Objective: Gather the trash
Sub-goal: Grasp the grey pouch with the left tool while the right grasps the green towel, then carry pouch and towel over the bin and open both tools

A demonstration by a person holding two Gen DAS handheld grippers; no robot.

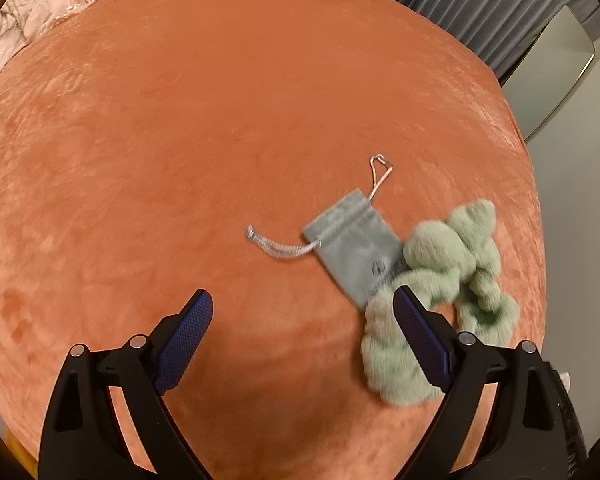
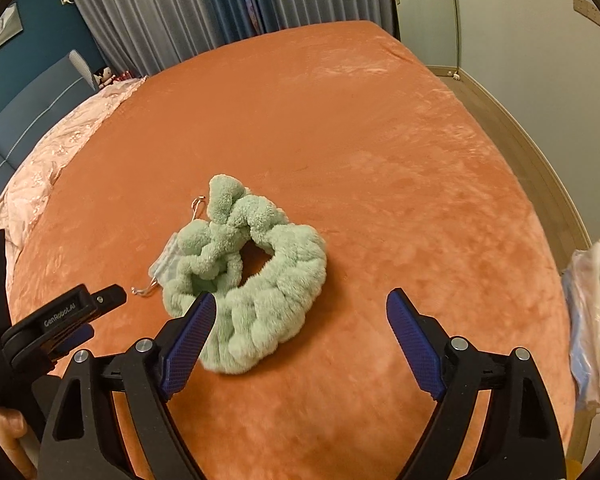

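Observation:
A fluffy mint-green headband [image 2: 256, 276] lies on the orange bedspread [image 2: 380, 160]; it also shows in the left wrist view [image 1: 452, 280]. A small grey drawstring pouch [image 1: 352, 244] lies partly under it, with a thin metal clip [image 1: 380, 174] just beyond. The pouch's edge shows in the right wrist view [image 2: 165, 266]. My left gripper [image 1: 302, 312] is open and empty, above the bedspread just left of the headband; it also shows in the right wrist view [image 2: 60, 326]. My right gripper [image 2: 300, 312] is open and empty, its left finger over the headband's near edge.
A pink quilt [image 2: 60, 152] is bunched along the bed's far left side. Grey curtains [image 2: 160, 12] hang behind the bed. A clear plastic bag [image 2: 596, 320] sits off the bed's right edge. Wooden floor [image 2: 512, 128] runs along the right.

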